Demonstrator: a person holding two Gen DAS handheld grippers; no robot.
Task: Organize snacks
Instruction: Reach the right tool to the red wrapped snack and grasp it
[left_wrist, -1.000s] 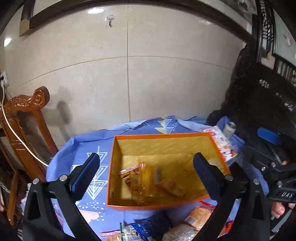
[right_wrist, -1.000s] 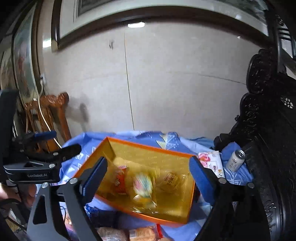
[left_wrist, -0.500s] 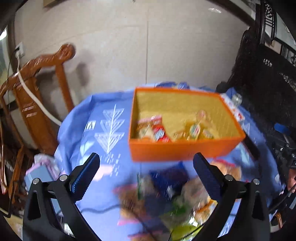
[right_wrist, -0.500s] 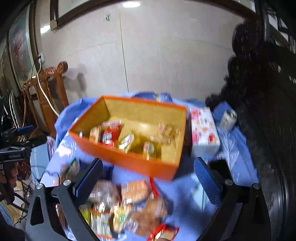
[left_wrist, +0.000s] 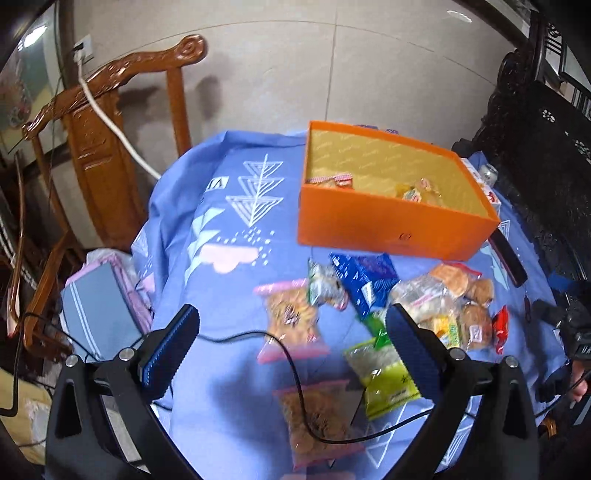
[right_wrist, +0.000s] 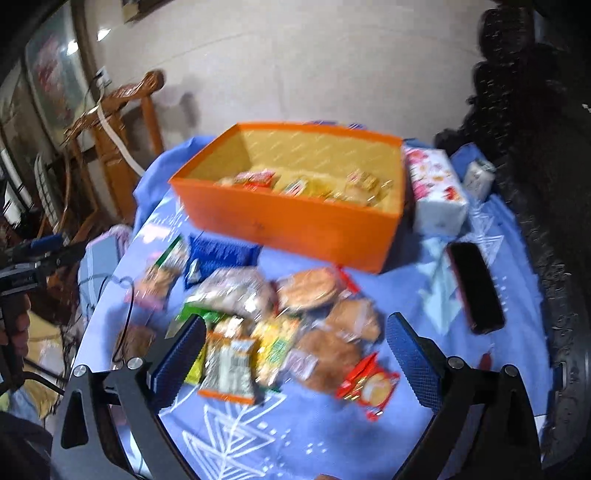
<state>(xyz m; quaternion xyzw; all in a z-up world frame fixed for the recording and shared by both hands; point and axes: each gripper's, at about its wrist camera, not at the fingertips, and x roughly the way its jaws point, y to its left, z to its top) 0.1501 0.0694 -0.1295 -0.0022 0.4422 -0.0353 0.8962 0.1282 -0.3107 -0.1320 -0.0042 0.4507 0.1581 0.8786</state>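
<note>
Both grippers wide, snacks (right_wrist: 280, 325) loose nr box (left_wrist: 388, 225)

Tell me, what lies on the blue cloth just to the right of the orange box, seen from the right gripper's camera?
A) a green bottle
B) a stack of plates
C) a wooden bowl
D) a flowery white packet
D: a flowery white packet lies right beside the orange box's right wall on the blue cloth.

Open orange box (left_wrist: 388, 225) holds few snacks; loose packets (right_wrist: 280, 328) heaped just before it.
</note>
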